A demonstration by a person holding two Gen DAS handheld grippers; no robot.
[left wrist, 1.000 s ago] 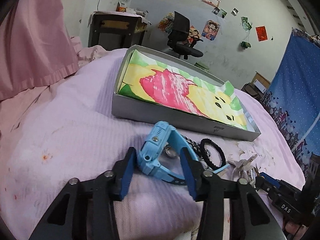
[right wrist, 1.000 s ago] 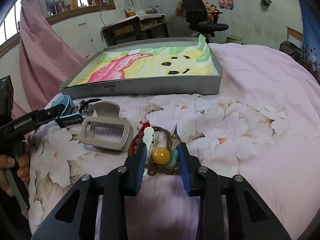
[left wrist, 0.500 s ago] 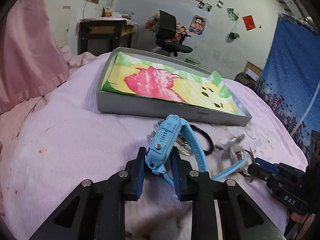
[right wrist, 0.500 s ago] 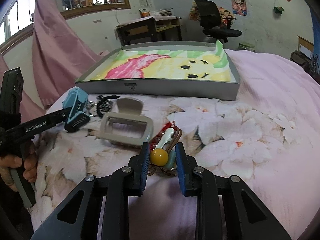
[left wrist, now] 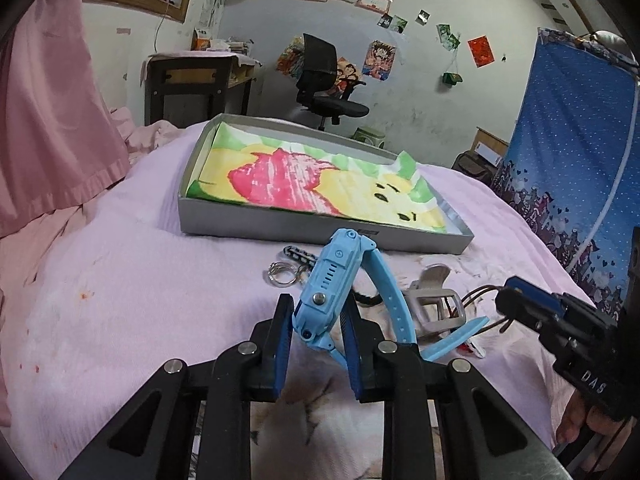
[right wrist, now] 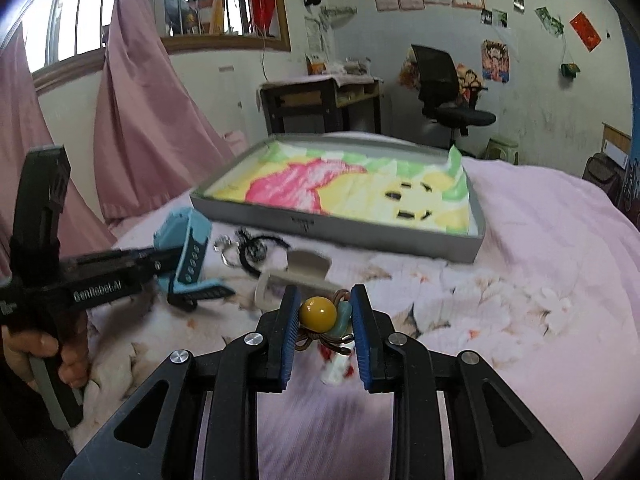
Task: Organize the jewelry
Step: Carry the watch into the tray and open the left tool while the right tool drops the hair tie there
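My left gripper [left wrist: 316, 320] is shut on a light blue watch [left wrist: 332, 280], lifted off the bed with its straps hanging; the watch [right wrist: 186, 252] also shows at the left of the right wrist view. My right gripper [right wrist: 325, 314] is shut on a beaded bracelet [right wrist: 320, 312] with a yellow bead, a teal bead and brown cord, raised above the bedspread. Behind both lies a grey tray [left wrist: 280, 226] lined with a yellow, pink and green cloth; the tray [right wrist: 340, 228] holds nothing else.
On the pink bedspread lie a grey hair claw [left wrist: 436, 300], a metal ring with a braided strap [left wrist: 282, 274] and a black hair tie [right wrist: 260, 248]. A hand [right wrist: 44, 352] holds the left tool. A pink curtain hangs left; a desk and office chair stand behind.
The left jaws closed on the watch and lifted it off the bed. The right gripper rose with the bracelet, which came up off the bedspread.
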